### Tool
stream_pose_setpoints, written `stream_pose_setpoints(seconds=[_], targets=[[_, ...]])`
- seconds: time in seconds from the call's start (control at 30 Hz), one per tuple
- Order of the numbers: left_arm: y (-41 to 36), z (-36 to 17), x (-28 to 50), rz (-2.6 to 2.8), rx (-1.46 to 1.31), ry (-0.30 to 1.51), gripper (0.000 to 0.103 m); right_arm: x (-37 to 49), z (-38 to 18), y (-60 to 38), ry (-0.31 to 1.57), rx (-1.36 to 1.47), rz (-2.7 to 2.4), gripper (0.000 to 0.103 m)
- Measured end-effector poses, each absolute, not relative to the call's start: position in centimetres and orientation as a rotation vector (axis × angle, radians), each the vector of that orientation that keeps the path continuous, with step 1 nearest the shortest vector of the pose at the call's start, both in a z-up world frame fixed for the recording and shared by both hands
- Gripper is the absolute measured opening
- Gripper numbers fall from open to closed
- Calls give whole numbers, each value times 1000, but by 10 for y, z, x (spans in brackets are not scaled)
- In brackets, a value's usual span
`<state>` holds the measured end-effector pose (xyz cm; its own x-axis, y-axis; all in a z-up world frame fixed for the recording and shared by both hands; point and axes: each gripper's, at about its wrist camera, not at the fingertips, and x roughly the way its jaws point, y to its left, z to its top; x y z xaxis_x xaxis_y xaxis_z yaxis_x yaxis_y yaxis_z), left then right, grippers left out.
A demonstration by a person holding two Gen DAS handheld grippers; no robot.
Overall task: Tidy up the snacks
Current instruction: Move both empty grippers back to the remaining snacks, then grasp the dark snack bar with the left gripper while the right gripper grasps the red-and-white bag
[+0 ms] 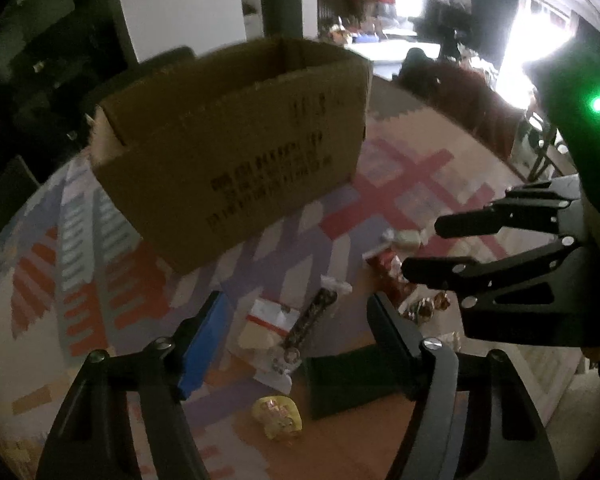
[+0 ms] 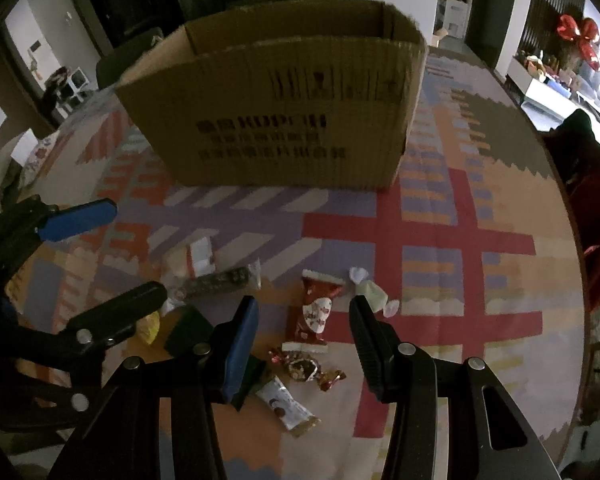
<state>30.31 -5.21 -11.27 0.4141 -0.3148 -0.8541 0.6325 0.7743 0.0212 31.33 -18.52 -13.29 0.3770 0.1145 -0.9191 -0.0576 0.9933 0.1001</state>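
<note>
Scene: a round tabletop (image 2: 480, 208) under a patterned cloth, dimly lit; your two tools hang above a loose scatter of wrapped snacks.
Container: the cardboard box (image 2: 276, 120) stands upright with its top open at the far side of the scatter, apart from every snack; it is presumably the place the snacks are meant to go.
Left tool (image 1: 292, 340): jaws spread wide, nothing between them; you hold it above the dark bar (image 1: 310, 320) and the white-and-red packet (image 1: 266, 322), which lie touching.
Right tool (image 2: 304, 336): also wide open and empty; its jaws frame the red packet (image 2: 314, 312), so that one looks like your nearest pick.
Other snacks: a pale twist-wrapped candy (image 2: 370, 290) just beside the red packet; a foil candy (image 2: 302, 366) and a white sachet (image 2: 286, 404) nearer you; a yellow piece (image 1: 278, 418) below the left tool.
Dark green object (image 1: 348, 380): flat, by the left tool's right jaw; too dark to identify.
Progress: every snack in view is still on the cloth; the box's interior is hidden from both cameras.
</note>
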Motion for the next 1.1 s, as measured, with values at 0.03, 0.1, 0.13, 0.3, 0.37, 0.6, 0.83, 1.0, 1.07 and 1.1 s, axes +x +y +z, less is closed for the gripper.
stream_pose_setpoints(seconds=[0.03, 0.1, 0.13, 0.3, 0.37, 0.6, 0.83, 1.0, 1.07, 1.1], targets=[[-53, -116, 304, -620, 373, 988, 66, 314, -136, -185, 1190, 55, 106, 48], [-55, -123, 306, -636, 383, 1006, 65, 315, -141, -185, 1203, 59, 109, 48], [-57, -127, 307, -649, 391, 1015, 65, 316, -144, -185, 1208, 56, 108, 48], [-64, -140, 315, -702, 400, 1057, 61, 319, -156, -186, 1238, 83, 112, 48], [-66, -145, 321, -715, 396, 1081, 55, 321, -160, -186, 1244, 97, 109, 48], [-74, -163, 329, -782, 420, 1128, 40, 327, -171, -187, 1268, 145, 95, 48], [-83, -181, 329, -806, 479, 1164, 33, 329, -181, -185, 1284, 140, 85, 48], [-86, -186, 333, -789, 478, 1168, 29, 333, -187, -186, 1287, 152, 76, 48], [-86, -187, 335, -784, 471, 1169, 29, 335, -189, -187, 1290, 160, 72, 48], [-87, -187, 335, -782, 470, 1167, 29, 335, -190, -187, 1290, 161, 70, 47]])
